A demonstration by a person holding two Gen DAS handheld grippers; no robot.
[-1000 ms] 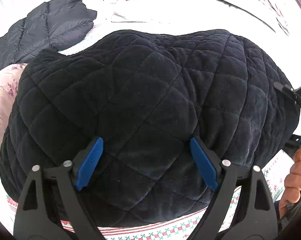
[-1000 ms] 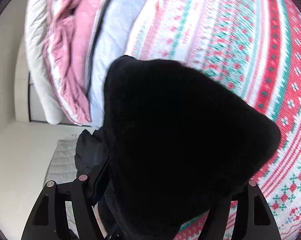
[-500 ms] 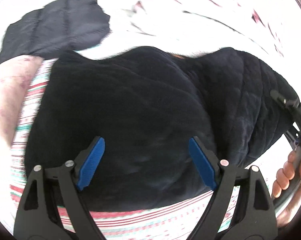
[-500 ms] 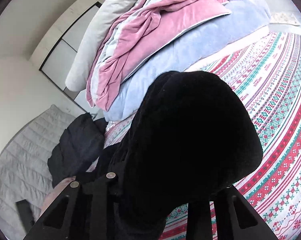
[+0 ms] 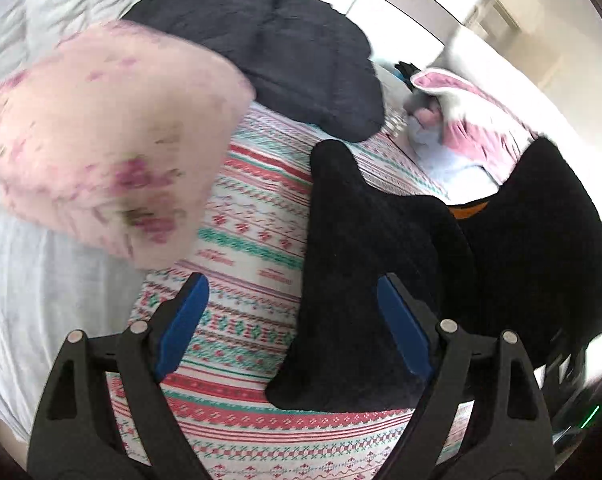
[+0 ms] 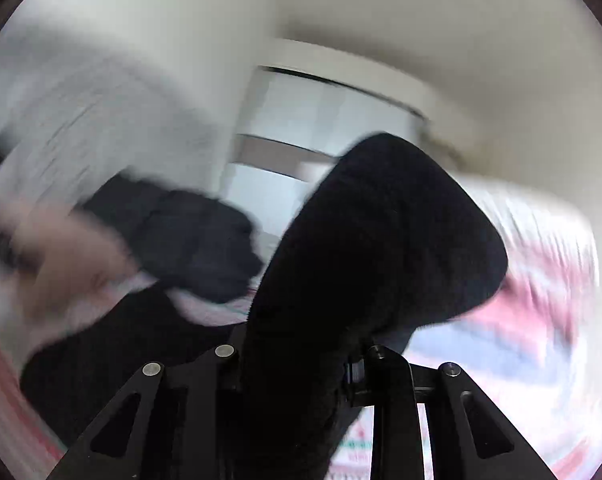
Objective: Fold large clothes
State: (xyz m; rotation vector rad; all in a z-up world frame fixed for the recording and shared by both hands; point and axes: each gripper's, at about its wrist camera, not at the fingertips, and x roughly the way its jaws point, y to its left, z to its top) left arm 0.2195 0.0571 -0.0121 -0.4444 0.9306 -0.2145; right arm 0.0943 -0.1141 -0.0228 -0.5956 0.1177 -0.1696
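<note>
Both tongs in my view | left tongs (image 5: pixel 291 326) spread wide, gripping nothing, black jacket (image 5: pixel 365 264) lying on the bed (image 5: pixel 245 240) between its fingers | right tongs (image 6: pixel 297 364) clamped on a jacket fold, lifted | pillow (image 5: pixel 101 132) left, blurred

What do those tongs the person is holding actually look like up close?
The left tongs have two black plastic fingers built as open triangular frames, joined with round silver rivets, each tipped with a flat blue pad. The right tongs show the same black frames and silver rivets; their pads are hidden by black fabric. No cables, markings or sleeves can be made out.
</note>
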